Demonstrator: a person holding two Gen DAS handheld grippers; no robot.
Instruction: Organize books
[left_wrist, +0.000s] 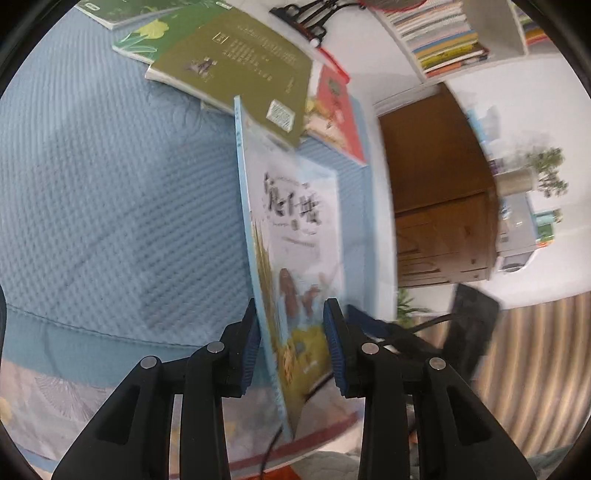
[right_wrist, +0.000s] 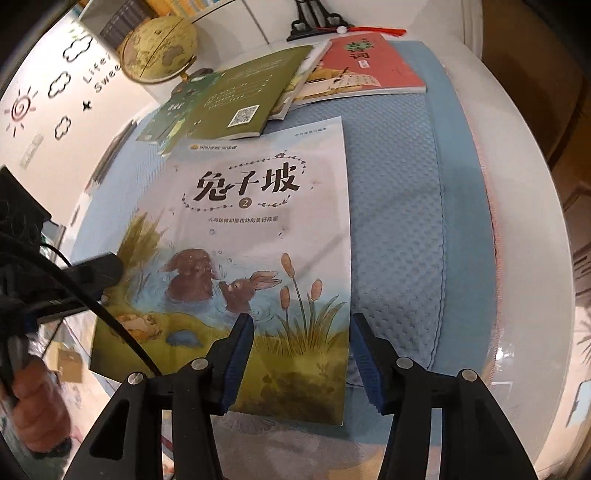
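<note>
- A blue quilted cushion (right_wrist: 399, 206) covers most of a white round table (right_wrist: 517, 229), with a white wall bearing sun and cloud stickers off to the left in the right wrist view.
- In the left wrist view a white bookshelf (left_wrist: 443, 40) packed with colourful spines sits at the top, a brown wooden cabinet (left_wrist: 439, 206) stands below it, and the floor is striped.
- A globe (right_wrist: 159, 48) on a brass stand stands at the far left corner of the table.
- The rabbit book (right_wrist: 258, 221) (pale cover, two brown rabbits in a pond, reeds at the right) is raised off the cushion and tilted, its lower end toward the cameras.
- The left gripper (left_wrist: 291, 347) pinches that book along its spine side; the left blue pad lies against the back cover, the right pad against the front, though the picture is blurred there.
- The right gripper (right_wrist: 301, 354) straddles the book's lower right edge: one pad lies over the cover, the other stands just outside the edge, with a clear gap, so the jaws are parted and not pressing.
- Beyond the rabbit book lies a loose fan of others: an olive book (right_wrist: 243, 92) with a QR code on top, a dark green book (right_wrist: 173, 107) beneath it at the left, and a red book (right_wrist: 369, 66) at the right.
- A black stand (right_wrist: 314, 22) with a red tassel stands behind them.
</note>
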